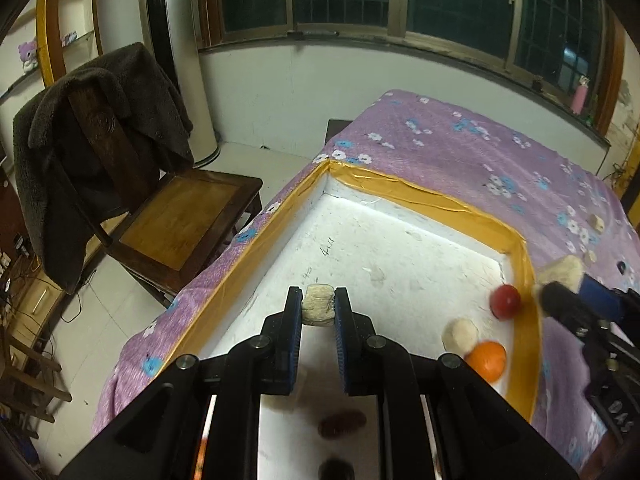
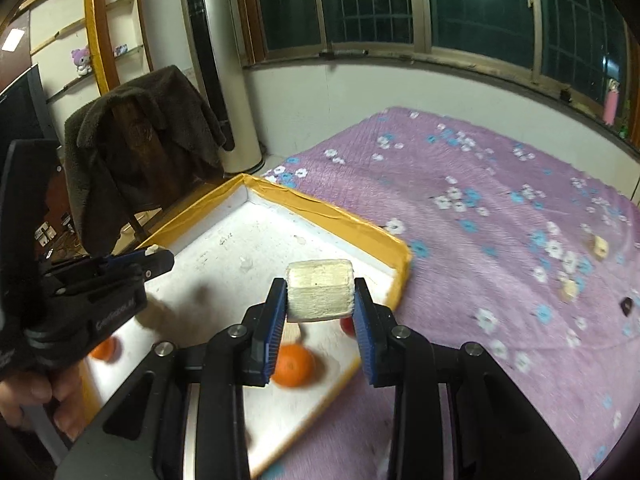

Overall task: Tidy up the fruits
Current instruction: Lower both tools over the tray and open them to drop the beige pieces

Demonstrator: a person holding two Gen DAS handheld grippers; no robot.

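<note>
Two grippers each clamp a pale chunk above the white tray: the left gripper pinches a small beige piece over the tray's middle, the right gripper a larger cream block near its yellow-taped right edge.

Left tongs: jaws drawn in, clamping a small pale chunk at the tips.
Right tongs: jaws set wider, gripping a large pale block.
Hand: bare fingers wrapped round the left tongs' handle.
</note>
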